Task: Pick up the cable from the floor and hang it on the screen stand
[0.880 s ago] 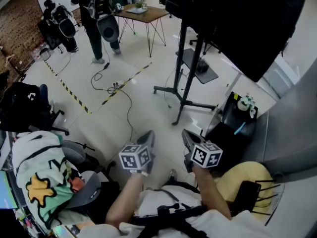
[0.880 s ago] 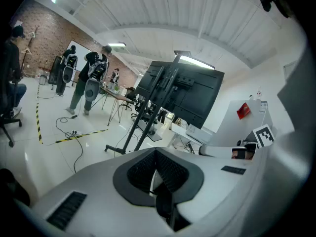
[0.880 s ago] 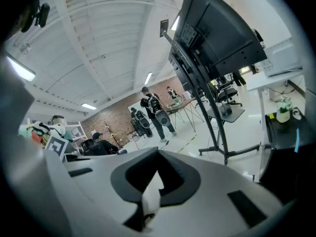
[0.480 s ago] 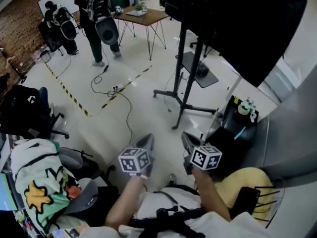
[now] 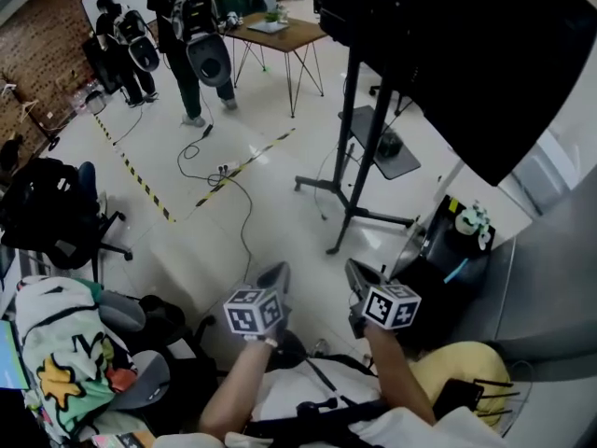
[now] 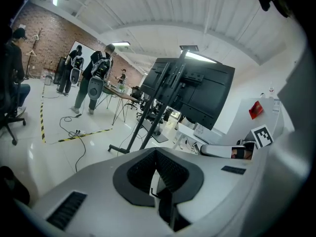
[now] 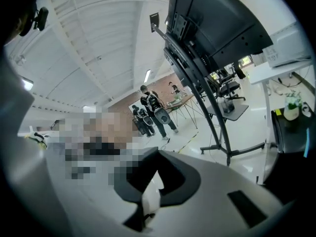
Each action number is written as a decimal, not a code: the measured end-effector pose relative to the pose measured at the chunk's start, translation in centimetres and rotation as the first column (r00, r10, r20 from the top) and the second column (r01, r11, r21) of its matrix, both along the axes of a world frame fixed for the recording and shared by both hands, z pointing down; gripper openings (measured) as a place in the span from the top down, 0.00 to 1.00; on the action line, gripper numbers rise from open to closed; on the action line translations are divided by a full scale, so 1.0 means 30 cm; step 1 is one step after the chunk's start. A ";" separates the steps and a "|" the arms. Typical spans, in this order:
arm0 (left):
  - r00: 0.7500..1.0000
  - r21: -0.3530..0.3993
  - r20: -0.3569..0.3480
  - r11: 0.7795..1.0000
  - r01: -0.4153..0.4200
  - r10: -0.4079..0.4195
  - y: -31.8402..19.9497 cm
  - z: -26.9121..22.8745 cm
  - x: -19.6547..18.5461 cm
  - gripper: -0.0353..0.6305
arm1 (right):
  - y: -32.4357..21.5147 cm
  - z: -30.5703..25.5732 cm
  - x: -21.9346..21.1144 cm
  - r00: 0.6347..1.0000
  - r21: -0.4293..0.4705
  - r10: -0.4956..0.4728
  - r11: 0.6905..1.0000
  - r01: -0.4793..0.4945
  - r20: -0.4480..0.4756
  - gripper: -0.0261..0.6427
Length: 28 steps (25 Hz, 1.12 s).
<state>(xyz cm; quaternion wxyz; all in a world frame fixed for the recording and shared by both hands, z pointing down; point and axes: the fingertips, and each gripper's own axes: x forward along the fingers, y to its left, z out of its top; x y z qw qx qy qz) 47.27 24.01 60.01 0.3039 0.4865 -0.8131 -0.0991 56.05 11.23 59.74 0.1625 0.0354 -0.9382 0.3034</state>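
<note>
**Cable pickup: approach not yet started**

Both grippers are held close to the operator's body, side by side and tilted slightly down toward the floor. The left gripper (image 5: 276,273) has its fingers (image 6: 140,172) clenched on nothing. The right gripper (image 5: 358,271) is in the same condition, with its fingers (image 7: 175,175) closed and empty.

The cable (image 5: 247,211) lies on the floor, untouched. Its near end begins just ahead of the left gripper. Its long axis runs away from the operator, bending left toward a power strip (image 5: 224,168) beside the striped floor tape (image 5: 140,180). The left gripper is the nearer of the two, so the pickup most likely falls to that side. The fingers must be released and brought down across the cable's run.

The screen stand (image 5: 357,147) is farther out, ahead of the right gripper and to the right of the cable. Its base legs rest on the floor, well apart from the cable's near end. The dark screen (image 5: 448,45) sits at its top.
</note>
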 end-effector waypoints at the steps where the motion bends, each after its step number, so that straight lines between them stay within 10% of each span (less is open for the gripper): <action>1: 1.000 -0.004 -0.008 1.000 0.007 -0.007 -0.005 0.012 -0.007 0.94 | -0.005 0.012 -0.011 1.000 -0.004 -0.008 1.000 0.008 -0.009 0.95; 10: 0.998 -0.024 -0.040 0.998 0.052 -0.053 -0.109 0.110 -0.219 0.94 | -0.107 0.112 -0.243 0.997 -0.015 -0.063 0.998 0.062 -0.044 0.95; 28: 0.996 0.001 -0.059 0.998 -0.063 0.063 -0.494 0.069 -1.077 0.94 | -0.495 -0.055 -1.114 0.998 0.111 0.050 0.993 -0.046 -0.041 0.95</action>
